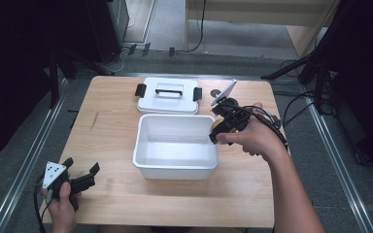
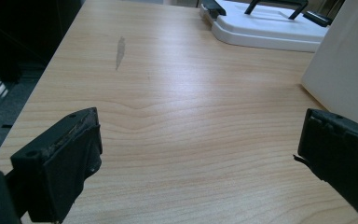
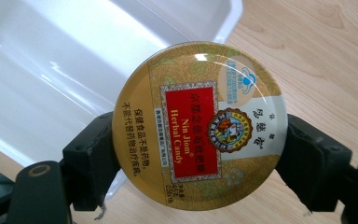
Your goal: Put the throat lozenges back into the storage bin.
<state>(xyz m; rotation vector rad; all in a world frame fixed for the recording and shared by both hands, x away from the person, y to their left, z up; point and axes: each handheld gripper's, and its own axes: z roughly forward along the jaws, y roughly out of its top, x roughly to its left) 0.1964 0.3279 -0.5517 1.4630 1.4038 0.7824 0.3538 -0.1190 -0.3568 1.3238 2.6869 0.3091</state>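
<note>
We see a wooden table [image 1: 116,194] with an open white plastic bin [image 1: 176,167] at its middle and the bin's white lid [image 1: 167,103] lying flat just behind it. Our right gripper [image 1: 217,130] hangs at the bin's right rim, jaws clamped on a round gold herbal candy tin [image 3: 199,126]. Our left gripper [image 1: 82,175] sits near the table's front left corner, jaws wide apart and empty.

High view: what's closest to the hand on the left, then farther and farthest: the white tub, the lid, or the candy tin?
From the left gripper:
1. White tub, mid-table, nearest.
2. Lid, behind the tub at the far edge.
3. Candy tin, in the right gripper, over the tub's right rim.
</note>
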